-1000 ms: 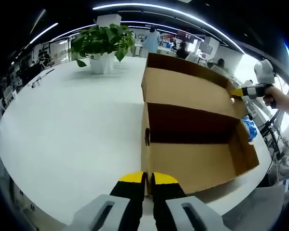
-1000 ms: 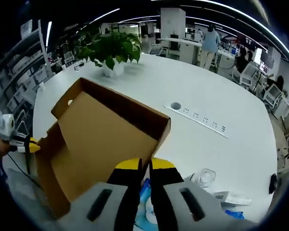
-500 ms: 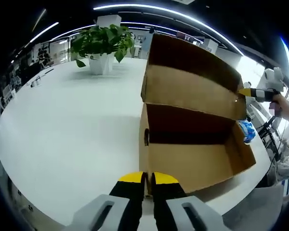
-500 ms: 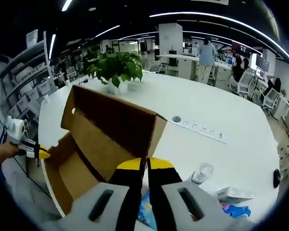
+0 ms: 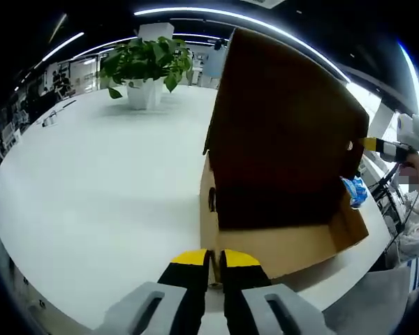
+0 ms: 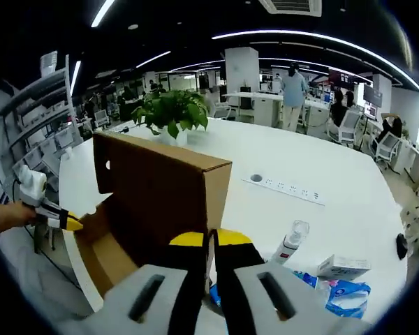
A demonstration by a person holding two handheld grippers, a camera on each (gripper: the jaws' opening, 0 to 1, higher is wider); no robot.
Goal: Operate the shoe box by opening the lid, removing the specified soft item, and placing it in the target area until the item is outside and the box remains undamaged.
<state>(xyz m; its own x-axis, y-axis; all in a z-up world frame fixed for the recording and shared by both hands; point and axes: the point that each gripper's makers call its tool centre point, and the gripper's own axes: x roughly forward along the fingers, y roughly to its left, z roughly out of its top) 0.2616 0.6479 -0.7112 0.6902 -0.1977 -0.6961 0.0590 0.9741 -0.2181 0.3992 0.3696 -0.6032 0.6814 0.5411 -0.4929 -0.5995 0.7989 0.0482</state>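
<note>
The brown cardboard shoe box lies on the white table, its inside in shadow. Its lid stands nearly upright over the far side. My left gripper is shut on the box's near wall at the corner. In the right gripper view my right gripper is shut on the free edge of the lid, with the box below. The right gripper also appears at the lid's right edge in the left gripper view. The left gripper shows at the box's left end.
A potted plant stands at the far side of the table. Right of the box lie blue packets, a small white carton and a clear bottle. A power strip is set into the table. People are at desks behind.
The lid has swung up from leaning back to nearly upright, and my right gripper has risen with it. My left gripper has kept its hold on the box wall.
</note>
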